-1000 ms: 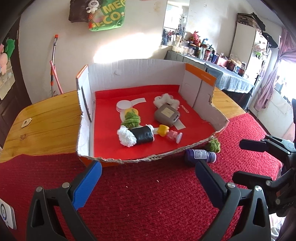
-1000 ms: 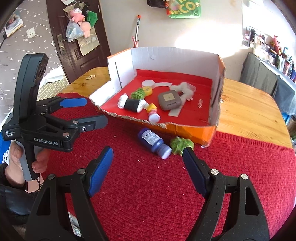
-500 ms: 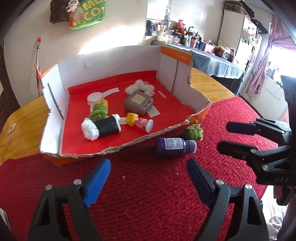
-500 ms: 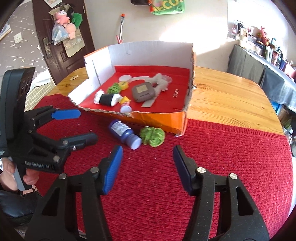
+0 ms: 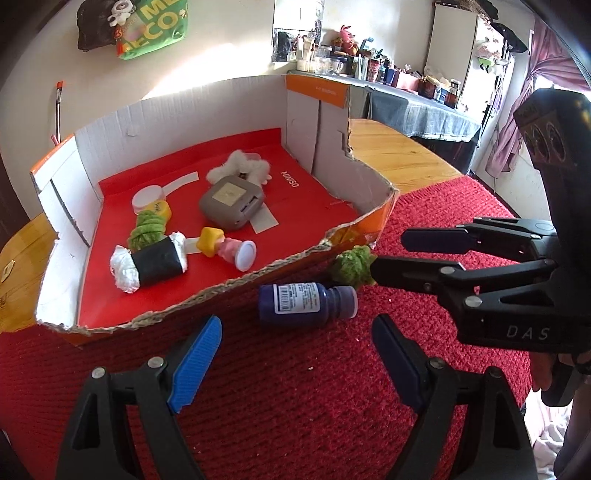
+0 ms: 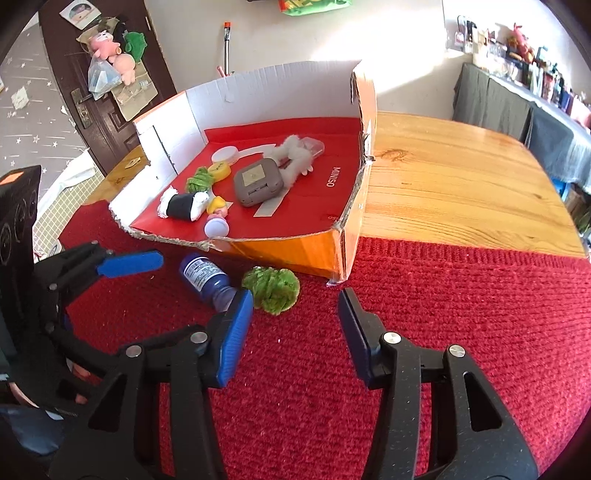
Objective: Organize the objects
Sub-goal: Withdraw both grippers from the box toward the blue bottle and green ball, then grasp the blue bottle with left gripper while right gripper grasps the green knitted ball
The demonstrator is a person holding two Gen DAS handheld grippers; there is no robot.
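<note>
Red mat point(image 5: 295, 406): bottle point(image 5: 303, 303) beside box point(image 5: 229, 286) front.

Premises: a lived-in domestic room. The wooden surface point(image 6: 461, 192) is part covered by a red knitted cloth point(image 6: 461, 314). At eleven o'clock in the right wrist view, a dark wooden door point(image 6: 74, 74) carries plush toys point(image 6: 110, 55) hung by the handle. At one o'clock in the left wrist view, a cloth-draped side counter point(image 5: 417, 110) is crowded with cups, jars and trinkets; a purple curtain point(image 5: 517, 122) hangs at two o'clock. A green bag point(image 5: 155, 29) hangs on the wall.
</note>
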